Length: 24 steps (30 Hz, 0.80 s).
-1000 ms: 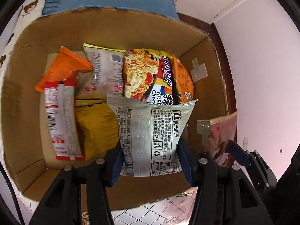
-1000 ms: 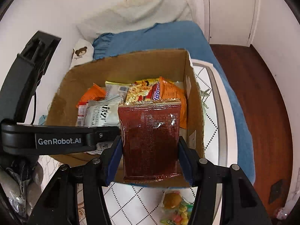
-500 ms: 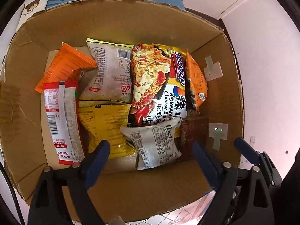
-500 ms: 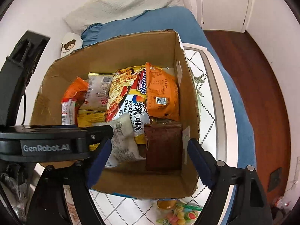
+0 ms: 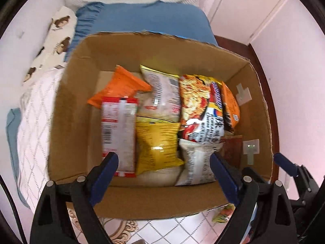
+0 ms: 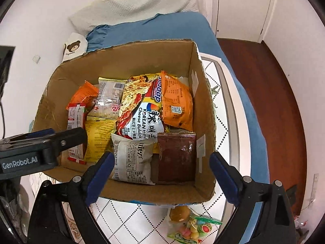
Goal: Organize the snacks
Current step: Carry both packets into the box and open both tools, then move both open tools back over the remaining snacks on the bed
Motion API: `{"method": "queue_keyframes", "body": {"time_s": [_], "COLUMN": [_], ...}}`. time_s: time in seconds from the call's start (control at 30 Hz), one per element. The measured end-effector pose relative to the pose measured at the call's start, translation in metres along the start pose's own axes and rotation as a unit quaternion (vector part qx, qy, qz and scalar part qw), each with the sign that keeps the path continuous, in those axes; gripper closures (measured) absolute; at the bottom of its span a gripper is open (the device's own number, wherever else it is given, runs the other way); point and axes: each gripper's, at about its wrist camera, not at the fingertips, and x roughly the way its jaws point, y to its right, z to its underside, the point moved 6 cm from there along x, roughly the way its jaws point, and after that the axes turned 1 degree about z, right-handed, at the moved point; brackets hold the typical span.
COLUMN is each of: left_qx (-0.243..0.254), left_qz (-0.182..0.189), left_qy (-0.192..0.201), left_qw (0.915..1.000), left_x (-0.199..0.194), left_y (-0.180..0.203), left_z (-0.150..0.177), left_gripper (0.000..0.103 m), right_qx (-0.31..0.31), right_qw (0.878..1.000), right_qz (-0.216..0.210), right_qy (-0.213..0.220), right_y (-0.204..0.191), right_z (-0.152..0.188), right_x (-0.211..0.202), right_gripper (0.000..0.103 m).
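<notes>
A cardboard box [image 6: 205,109] [image 5: 156,199] holds several snack packets. A grey-white packet [image 6: 132,160] [image 5: 195,162] and a dark red packet [image 6: 176,158] [image 5: 231,148] lie at its near end. Behind them are a Korean Cheese Buldak noodle pack [image 6: 142,109] [image 5: 201,111], an orange packet [image 6: 176,105], a yellow packet [image 5: 156,142] and a red-white packet [image 5: 117,128]. My left gripper [image 5: 164,170] is open and empty above the box's near wall; it also shows in the right wrist view [image 6: 44,148]. My right gripper [image 6: 162,172] is open and empty above the near end.
The box stands on a white diamond-patterned cloth [image 6: 126,219]. A clear bag of colourful candy [image 6: 193,225] lies in front of the box. A blue bed cover [image 6: 162,30], a white pillow [image 6: 138,4] and a bear-print pillow [image 6: 74,47] lie behind. Wooden floor [image 6: 264,101] is at the right.
Both grippers opened: the left let go of the grey-white packet, the right of the dark red packet. Both packets now lie in the box and both grippers have pulled back upward.
</notes>
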Motion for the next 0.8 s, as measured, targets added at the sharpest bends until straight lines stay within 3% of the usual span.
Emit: {"method": "queue_keyframes", "body": {"time_s": [0.43, 0.8], "left_qx": [-0.002, 0.012], "left_qz": [-0.031, -0.036], "left_qy": [0.079, 0.152], "left_qw": [0.9964, 0.9876], "left_x": [-0.046, -0.098], "left_y": [-0.018, -0.013], "left_z": [0.034, 0.074], "left_gripper": [0.011, 0.011], "right_qx": [-0.018, -0.028], "right_qw": [0.998, 0.993], "right_qz": [0.017, 0.014], "right_qy": [0.054, 0.116], "right_y": [-0.012, -0.017], "right_z": [0.016, 0.048], "right_x": [-0.042, -0.107], "right_gripper": [0.005, 0.005]}}
